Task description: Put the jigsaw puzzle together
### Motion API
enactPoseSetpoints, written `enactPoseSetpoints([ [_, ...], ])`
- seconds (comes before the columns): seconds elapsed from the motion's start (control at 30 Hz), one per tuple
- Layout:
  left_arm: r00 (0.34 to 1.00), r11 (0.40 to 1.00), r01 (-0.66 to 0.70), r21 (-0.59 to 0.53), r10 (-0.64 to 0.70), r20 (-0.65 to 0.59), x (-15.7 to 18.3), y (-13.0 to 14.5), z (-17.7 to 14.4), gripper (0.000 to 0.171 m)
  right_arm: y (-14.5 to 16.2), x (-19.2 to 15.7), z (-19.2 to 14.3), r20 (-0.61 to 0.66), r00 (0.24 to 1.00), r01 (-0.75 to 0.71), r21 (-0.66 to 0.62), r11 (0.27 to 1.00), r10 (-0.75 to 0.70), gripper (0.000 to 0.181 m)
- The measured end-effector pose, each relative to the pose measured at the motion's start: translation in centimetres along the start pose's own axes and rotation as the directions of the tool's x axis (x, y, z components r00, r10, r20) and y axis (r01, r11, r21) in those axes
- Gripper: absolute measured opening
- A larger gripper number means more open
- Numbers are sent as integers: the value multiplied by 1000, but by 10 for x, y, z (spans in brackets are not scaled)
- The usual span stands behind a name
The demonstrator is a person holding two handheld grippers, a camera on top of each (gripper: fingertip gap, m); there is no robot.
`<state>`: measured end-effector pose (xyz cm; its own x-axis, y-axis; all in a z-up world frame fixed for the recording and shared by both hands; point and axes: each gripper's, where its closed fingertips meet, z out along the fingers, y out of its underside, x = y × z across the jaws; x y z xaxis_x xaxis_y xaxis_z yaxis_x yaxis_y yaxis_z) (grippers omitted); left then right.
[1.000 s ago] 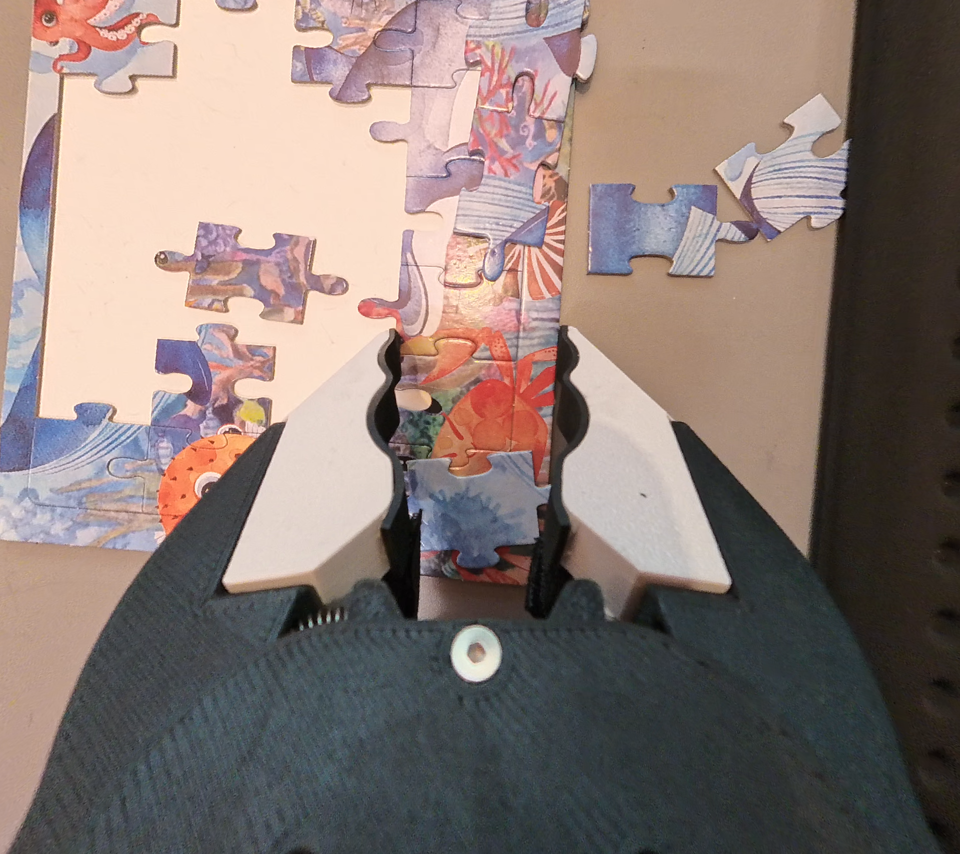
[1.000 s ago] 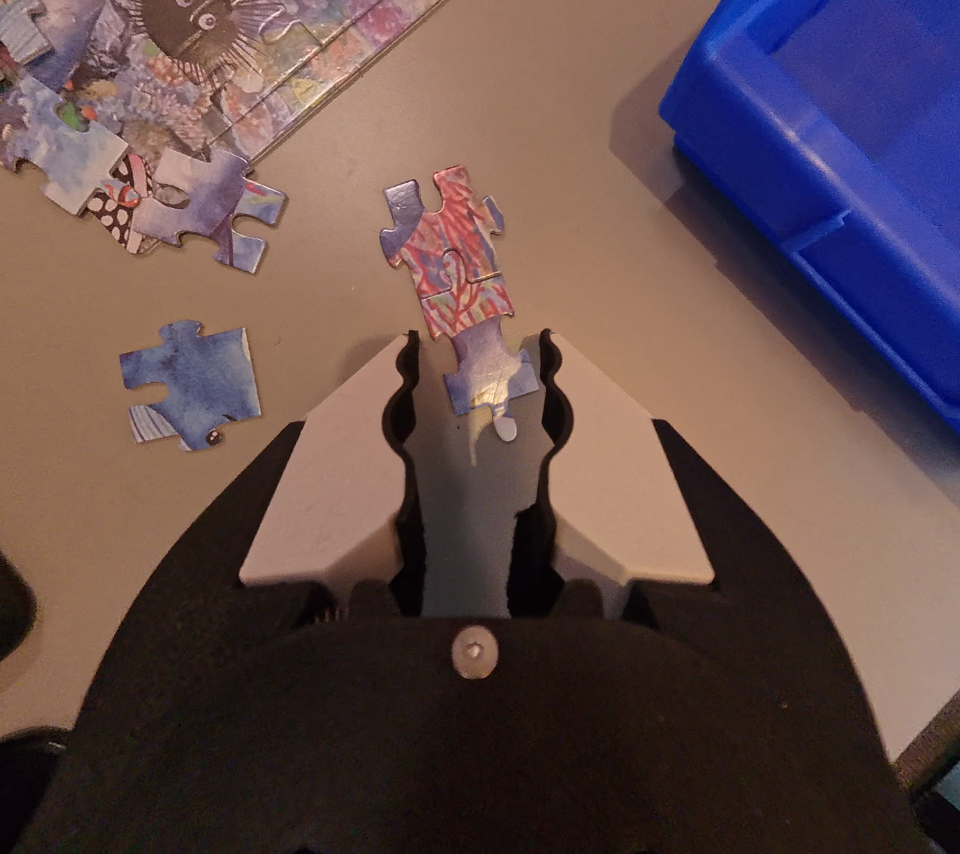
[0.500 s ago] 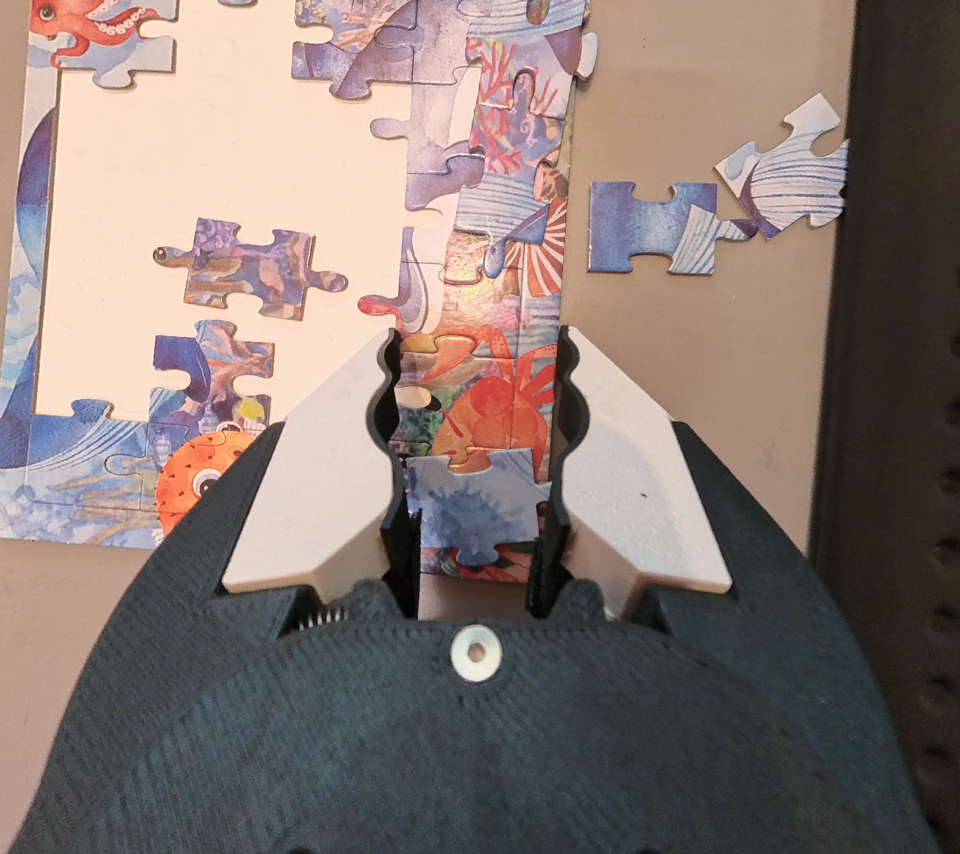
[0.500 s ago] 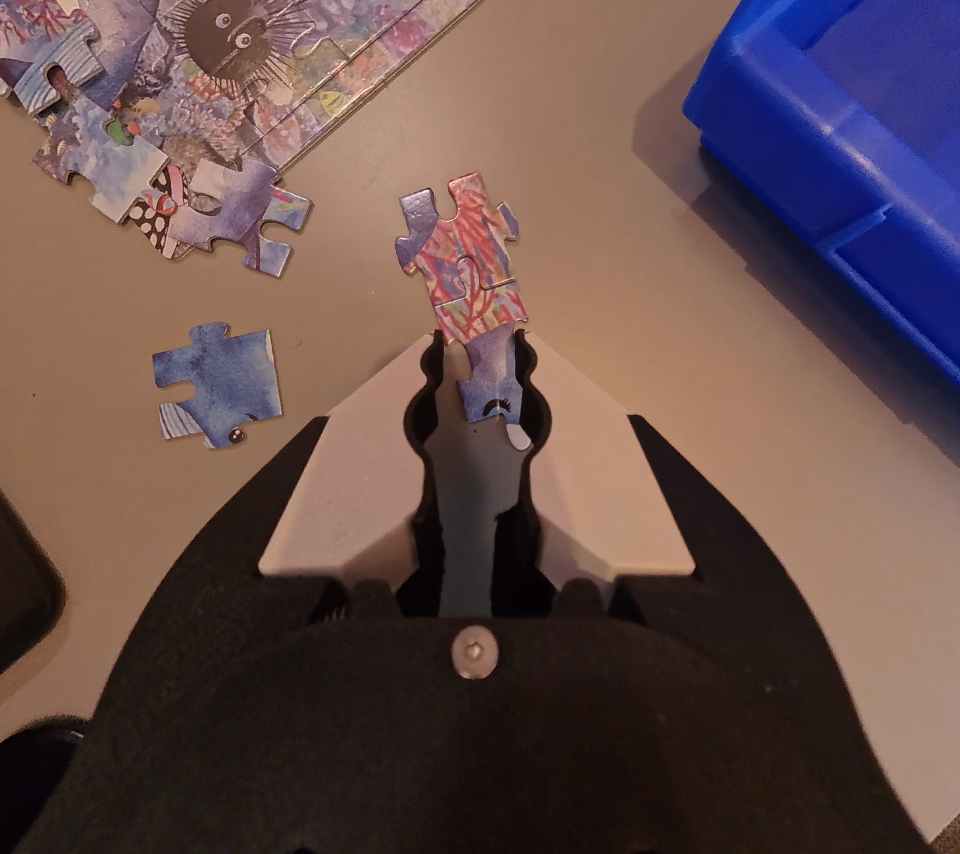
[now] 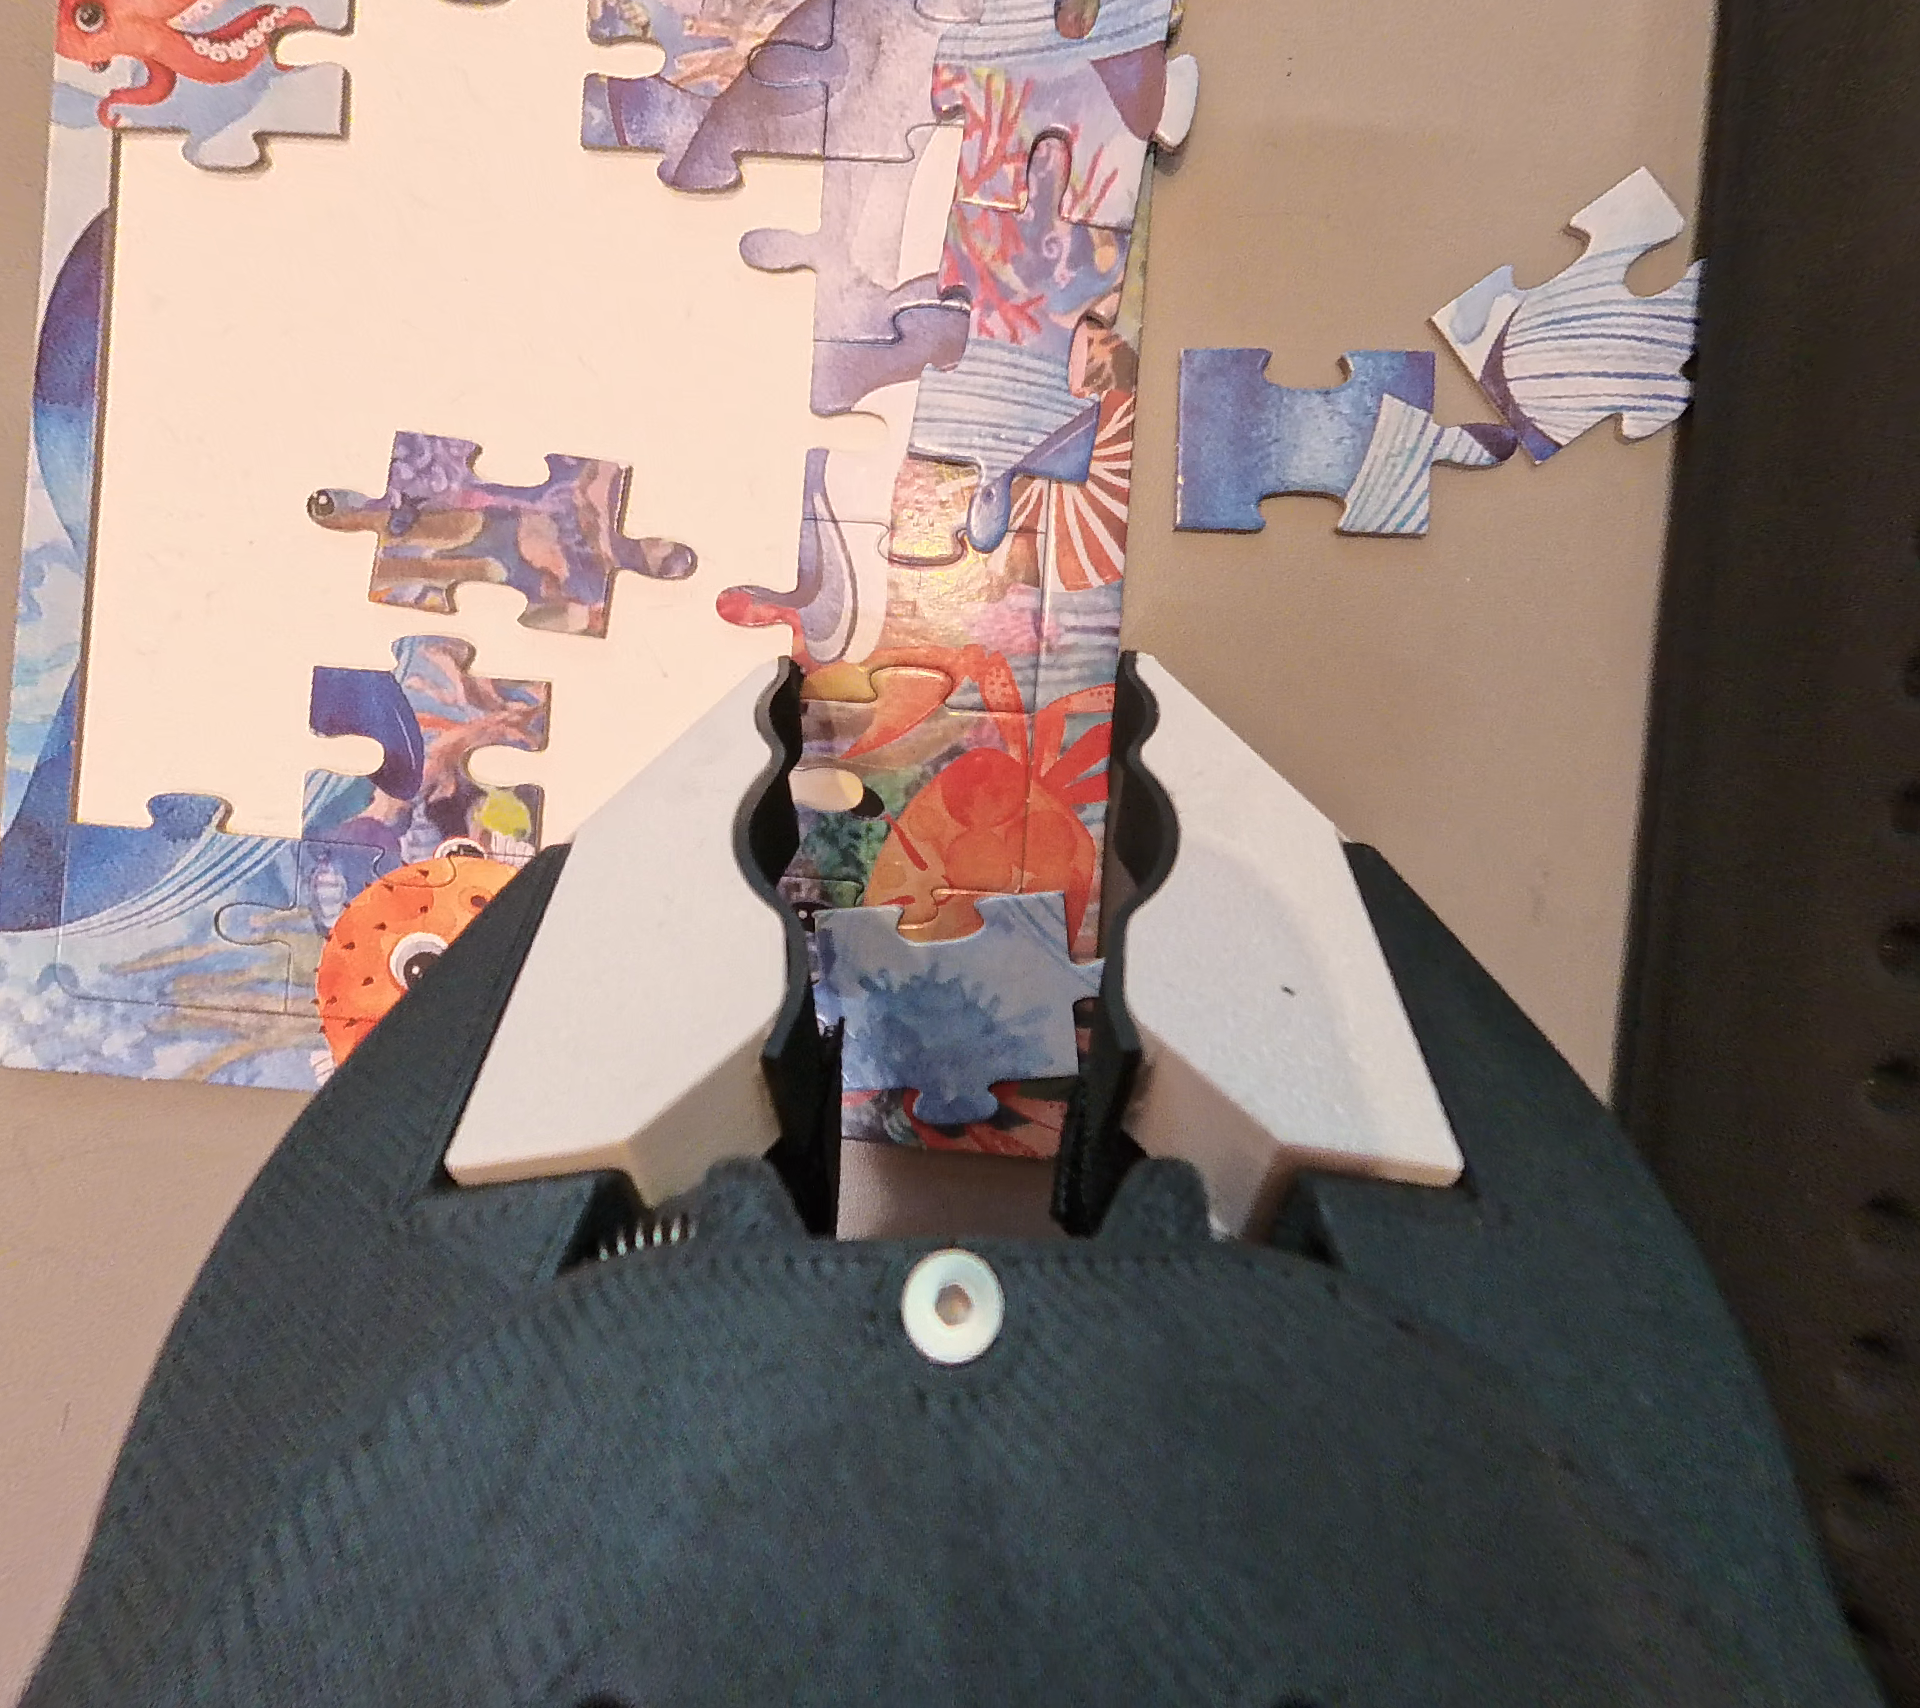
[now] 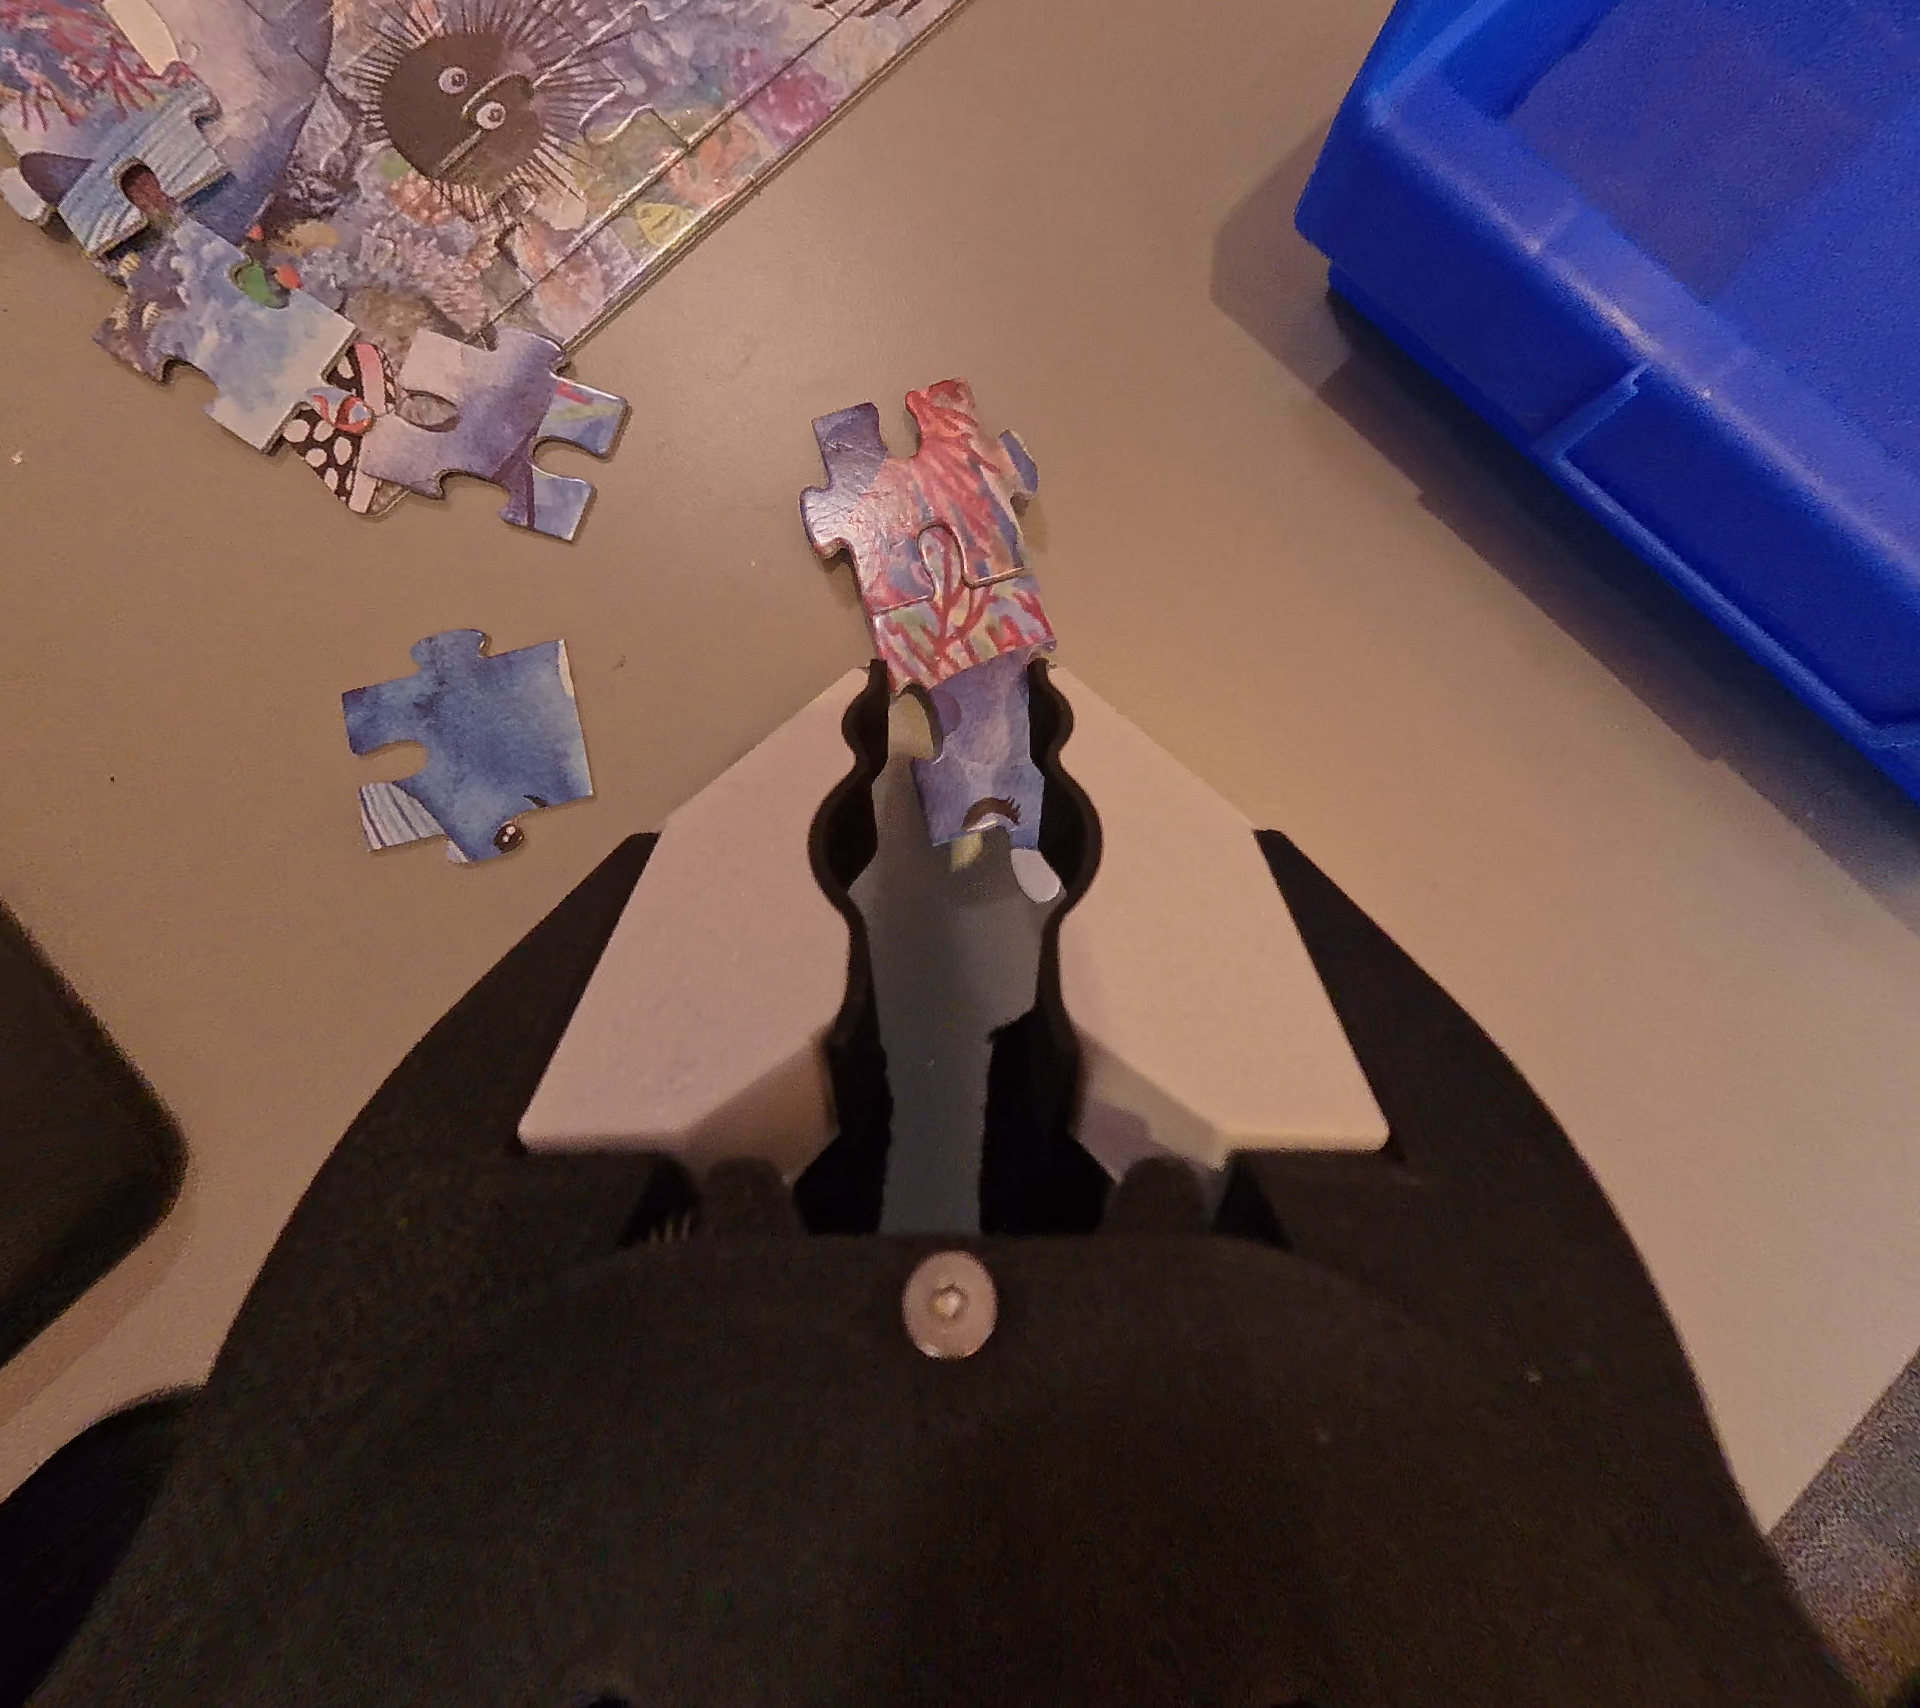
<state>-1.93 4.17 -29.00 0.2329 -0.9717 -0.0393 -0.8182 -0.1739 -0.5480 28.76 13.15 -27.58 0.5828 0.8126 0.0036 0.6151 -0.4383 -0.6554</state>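
Left gripper (image 5: 958, 682): held over the near right corner of the puzzle; one pale blue piece (image 5: 951, 998) is clamped between the jaws, deep near their roots, above the orange crab artwork.

Right gripper (image 6: 961, 682): clenched on one cluster of joined pieces (image 6: 935, 552); the purple-blue lower end is gripped between the fingers and the red coral end is carried past the fingertips. Two pieces are plainly joined in the coral part; whether the purple end is a third cannot be told.

Jigsaw puzzle (image 5: 1049, 453): laid flat on the table; the border and right column are filled in, with one large cream gap in the middle of the board.

Pieces inside the gap: two are counted, one loose brown-purple piece (image 5: 499, 531) lying free in the middle, and one blue piece (image 5: 431, 723) at the lower edge, touching the filled row.

Loose pieces right of the board, left wrist view: two, a dark blue piece (image 5: 1304, 443) and a white striped piece (image 5: 1569, 333), corners touching.

Loose pieces, right wrist view: one blue piece (image 6: 473, 744) lying alone near the fingers; farther off, about three overlapping pieces (image 6: 416, 411) against the puzzle's edge.

Table (image 6: 1143, 224): one tan surface.

Blue bin (image 6: 1662, 256): one, far right, well apart from the puzzle.
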Motion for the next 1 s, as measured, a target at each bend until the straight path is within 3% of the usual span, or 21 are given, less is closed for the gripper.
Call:
enactPoseSetpoints([
  [0.47,1000,1000,0,-3,0,4,0,-1,1,59,-38,-19,-8,9,996,86,61,994,-87,25],
  [0.73,1000,1000,-3,-9,3,5,0,1,-1,61,-95,-59,22,108,958,256,91,963,-265,24],
  [0.83,1000,1000,8,-6,-8,18,-4,3,-2,69,-116,-76,36,136,935,315,104,943,-328,25],
  [1.0,995,996,46,82,-53,80,-21,-8,-15,72,-141,-100,54,175,898,385,129,914,-403,25],
])
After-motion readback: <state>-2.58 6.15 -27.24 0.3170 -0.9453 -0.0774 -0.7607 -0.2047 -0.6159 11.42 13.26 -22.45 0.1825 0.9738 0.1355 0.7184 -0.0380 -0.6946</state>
